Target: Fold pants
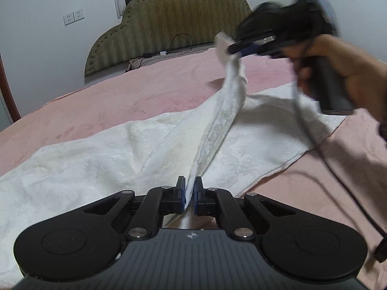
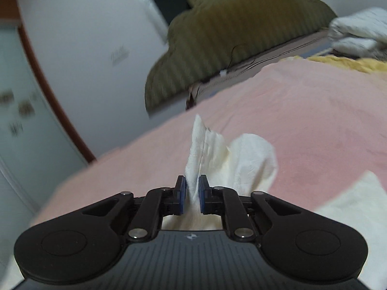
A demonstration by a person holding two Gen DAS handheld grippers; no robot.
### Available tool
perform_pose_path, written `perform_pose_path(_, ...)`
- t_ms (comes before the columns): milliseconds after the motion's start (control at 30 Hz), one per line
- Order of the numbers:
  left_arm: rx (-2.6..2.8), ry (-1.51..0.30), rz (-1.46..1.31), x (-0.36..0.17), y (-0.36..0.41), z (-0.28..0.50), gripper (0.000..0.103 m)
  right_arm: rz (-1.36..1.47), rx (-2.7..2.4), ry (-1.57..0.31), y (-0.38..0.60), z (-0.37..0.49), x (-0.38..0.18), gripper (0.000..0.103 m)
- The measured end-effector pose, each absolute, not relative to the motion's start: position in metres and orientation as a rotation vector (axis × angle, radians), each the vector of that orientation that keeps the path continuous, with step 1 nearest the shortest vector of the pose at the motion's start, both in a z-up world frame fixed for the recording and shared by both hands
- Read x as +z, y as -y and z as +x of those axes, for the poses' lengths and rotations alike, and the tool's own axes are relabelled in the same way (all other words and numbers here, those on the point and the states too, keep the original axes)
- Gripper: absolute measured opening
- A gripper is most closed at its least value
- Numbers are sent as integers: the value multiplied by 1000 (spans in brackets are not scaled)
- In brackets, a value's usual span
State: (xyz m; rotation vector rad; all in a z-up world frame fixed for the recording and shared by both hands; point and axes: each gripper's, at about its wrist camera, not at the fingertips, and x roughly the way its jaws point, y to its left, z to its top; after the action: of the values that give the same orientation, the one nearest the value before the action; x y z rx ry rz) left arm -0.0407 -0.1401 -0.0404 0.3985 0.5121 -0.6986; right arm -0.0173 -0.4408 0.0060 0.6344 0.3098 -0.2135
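- Your pants (image 1: 101, 154) are white with a woven, embossed pattern; they lie spread across the pink bedspread (image 1: 121, 91), running from 8 o'clock to 3 o'clock in the left wrist view.
- One edge is lifted into a taut ridge between your two claws.
- Your left claw (image 1: 189, 193) is clamped on the near end of that ridge, fabric pinched between the blue pads.
- Your right claw (image 1: 232, 48) is clamped on the far end, raised off the bed at 1 o'clock and blurred; your right hand (image 1: 338, 72) grips its handle.
- In the right wrist view, your right claw (image 2: 192, 193) shows white cloth standing up between its pads.
- The bedspread lies bare beyond the pants toward the olive headboard (image 1: 169, 24) at 12 o'clock; a black cable (image 1: 358, 205) trails at 4 o'clock.
- Only the right wrist view shows a yellow blanket (image 2: 350, 64) and a white bundle (image 2: 358, 33) at 2 o'clock; only the left shows the wall sockets (image 1: 73, 17).
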Motion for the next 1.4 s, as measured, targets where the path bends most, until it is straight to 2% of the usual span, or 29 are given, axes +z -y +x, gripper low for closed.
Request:
perform_pose_path(200, -686, -508, 433, -42, 149, -44, 7, 841, -299, -164, 472, -129, -18, 11)
perform_pose_path(433, -676, -505, 453, -42, 154, -40, 12, 1021, -354, -260, 492, -149, -71, 12)
perform_pose_path(567, -669, -500, 454, -42, 156, -39, 23, 1104, -359, -275, 494, -148, -79, 32)
perform_pose_path(633, -667, -505, 447, -42, 157, -38, 23, 1113, -330, -271, 490, -148, -79, 56)
perform_pose_path(700, -665, -508, 443, -42, 158, -37, 23, 1109, -300, -261, 488, -142, -76, 70)
perform_pose_path(867, -664, -506, 445, -43, 159, -37, 25, 1016, -319, -347, 485, -104, -64, 74)
perform_pose_path(1000, -663, -499, 451, -44, 160, -39, 25, 1011, -410, -236, 494, -100, -69, 71)
perform_pose_path(1067, -664, -497, 454, -44, 160, -39, 24, 1020, -468, -196, 503, -98, -74, 57)
perform_pose_path(1100, -666, -495, 455, -45, 161, -39, 24, 1024, -479, -198, 507, -96, -75, 38)
perform_pose_path(1133, -668, -492, 455, -45, 161, -39, 25, 1030, -474, -212, 512, -93, -78, 14)
perform_pose_path(1167, -671, -488, 456, -45, 162, -38, 25, 1049, -446, -223, 517, -89, -81, 5)
perform_pose_path(1300, -685, -473, 462, -46, 164, -38, 25, 1044, -391, -219, 520, -96, -81, 6)
perform_pose_path(1367, -683, -470, 479, -46, 168, -37, 12, 1019, -360, -203, 520, -101, -70, 6)
perform_pose_path(1400, -681, -467, 490, -46, 169, -38, 10, 1016, -340, -201, 521, -100, -63, 6)
